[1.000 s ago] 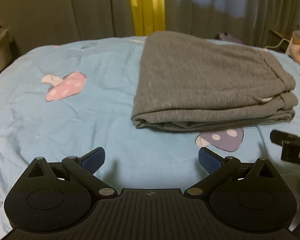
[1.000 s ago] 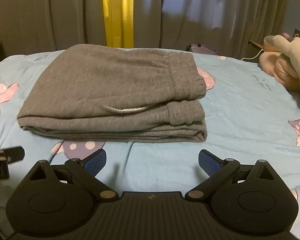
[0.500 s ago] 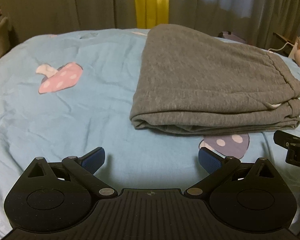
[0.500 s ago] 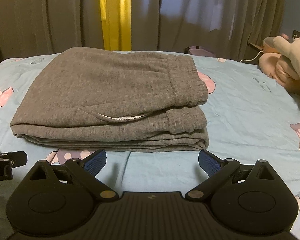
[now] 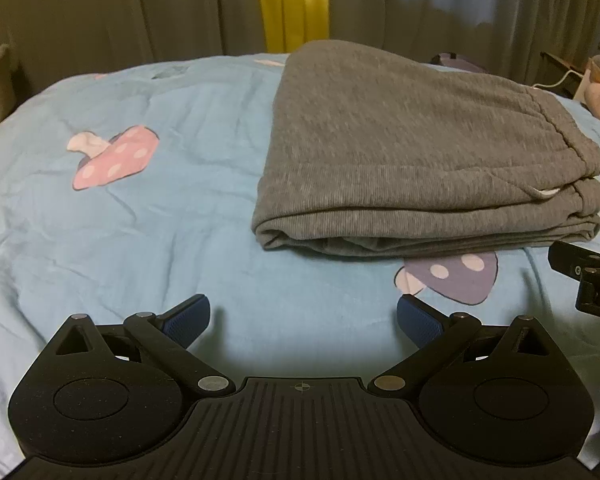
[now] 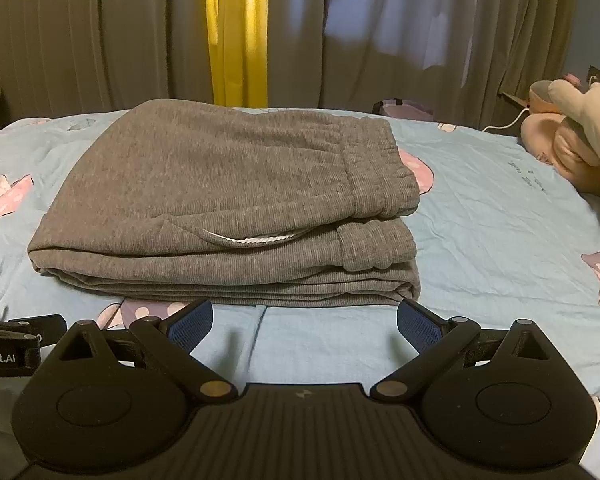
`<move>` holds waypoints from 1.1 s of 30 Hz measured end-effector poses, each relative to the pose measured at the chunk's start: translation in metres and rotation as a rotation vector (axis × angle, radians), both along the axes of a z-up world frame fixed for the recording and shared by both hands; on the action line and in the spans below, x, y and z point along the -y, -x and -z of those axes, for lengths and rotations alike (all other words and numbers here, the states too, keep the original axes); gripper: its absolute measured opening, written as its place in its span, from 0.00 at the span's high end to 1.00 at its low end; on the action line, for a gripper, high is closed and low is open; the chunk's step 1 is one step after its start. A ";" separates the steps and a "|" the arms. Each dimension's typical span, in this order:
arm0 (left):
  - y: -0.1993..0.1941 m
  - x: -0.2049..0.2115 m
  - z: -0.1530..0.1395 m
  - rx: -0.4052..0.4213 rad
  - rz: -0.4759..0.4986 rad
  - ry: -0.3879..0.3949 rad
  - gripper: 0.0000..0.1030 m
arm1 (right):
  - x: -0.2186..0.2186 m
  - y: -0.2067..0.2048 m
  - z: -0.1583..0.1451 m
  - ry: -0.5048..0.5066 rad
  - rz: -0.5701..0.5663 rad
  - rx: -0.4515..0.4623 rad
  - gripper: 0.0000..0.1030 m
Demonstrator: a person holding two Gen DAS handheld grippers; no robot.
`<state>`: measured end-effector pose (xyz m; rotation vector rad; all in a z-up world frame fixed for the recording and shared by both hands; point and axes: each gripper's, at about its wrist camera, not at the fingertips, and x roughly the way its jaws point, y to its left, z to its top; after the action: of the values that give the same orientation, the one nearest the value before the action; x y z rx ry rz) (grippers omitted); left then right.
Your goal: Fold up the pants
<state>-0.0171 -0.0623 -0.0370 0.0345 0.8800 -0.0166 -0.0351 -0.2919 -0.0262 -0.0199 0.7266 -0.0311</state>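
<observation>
The grey pants (image 5: 412,152) lie folded in a flat stack on the light blue bedsheet (image 5: 148,216); they also show in the right wrist view (image 6: 228,200), waistband at the right, a white drawstring loop at the front. My left gripper (image 5: 303,318) is open and empty, over the sheet in front of the stack's left corner. My right gripper (image 6: 305,322) is open and empty, just before the stack's front edge, not touching it. Part of the right gripper (image 5: 588,276) shows at the left view's right edge.
The sheet has mushroom prints, a pink one (image 5: 112,158) to the left of the pants. A plush toy (image 6: 572,136) lies at the right of the bed. Dark curtains with a yellow strip (image 6: 238,32) hang behind the bed.
Both grippers have moved closer to the folded pants and lower; the right one now sits just at the stack's front edge. Both stay open and empty. The pants have not moved.
</observation>
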 end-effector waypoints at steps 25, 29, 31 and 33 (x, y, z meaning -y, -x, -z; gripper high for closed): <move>0.000 -0.002 0.000 0.000 0.004 0.000 0.00 | -0.002 0.001 -0.001 0.003 -0.006 0.009 0.04; 0.000 -0.002 0.000 0.001 0.005 -0.001 0.00 | -0.002 0.001 -0.002 0.003 -0.005 0.010 0.04; 0.000 -0.002 0.000 0.000 0.005 -0.001 0.00 | -0.002 0.001 -0.002 0.003 -0.006 0.008 0.04; 0.000 -0.002 0.000 0.000 0.005 -0.001 0.00 | -0.002 0.001 -0.002 0.003 -0.005 0.008 0.04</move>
<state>-0.0176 -0.0606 -0.0370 0.0377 0.8802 -0.0212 -0.0361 -0.2899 -0.0244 -0.0247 0.7181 -0.0272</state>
